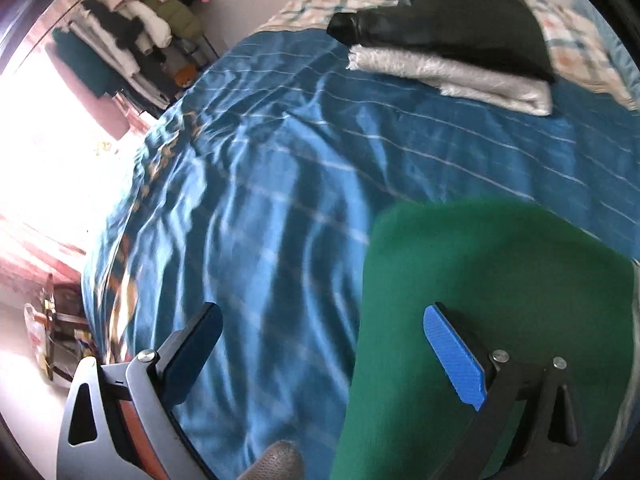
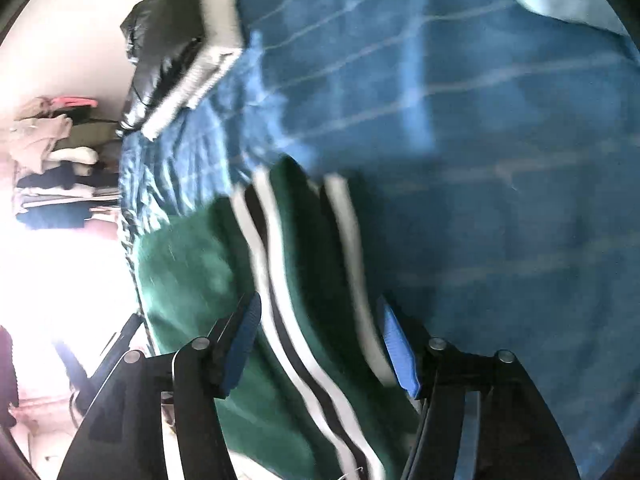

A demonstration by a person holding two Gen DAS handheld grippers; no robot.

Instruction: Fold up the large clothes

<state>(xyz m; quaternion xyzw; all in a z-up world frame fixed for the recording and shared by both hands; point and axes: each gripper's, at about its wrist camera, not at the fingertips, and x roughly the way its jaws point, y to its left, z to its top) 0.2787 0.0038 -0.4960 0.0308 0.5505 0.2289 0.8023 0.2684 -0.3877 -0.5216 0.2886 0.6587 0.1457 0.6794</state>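
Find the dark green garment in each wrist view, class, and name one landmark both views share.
Left wrist view: dark green garment fills the lower right.
Right wrist view: it lies lower centre-left, its white-and-black stripes visible.
Shared landmark: the black jacket on a folded white fleece.

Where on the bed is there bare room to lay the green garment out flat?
Bare blue bedspread lies between the green garment and the folded black and white pile. The far corner by that pile is crowded.
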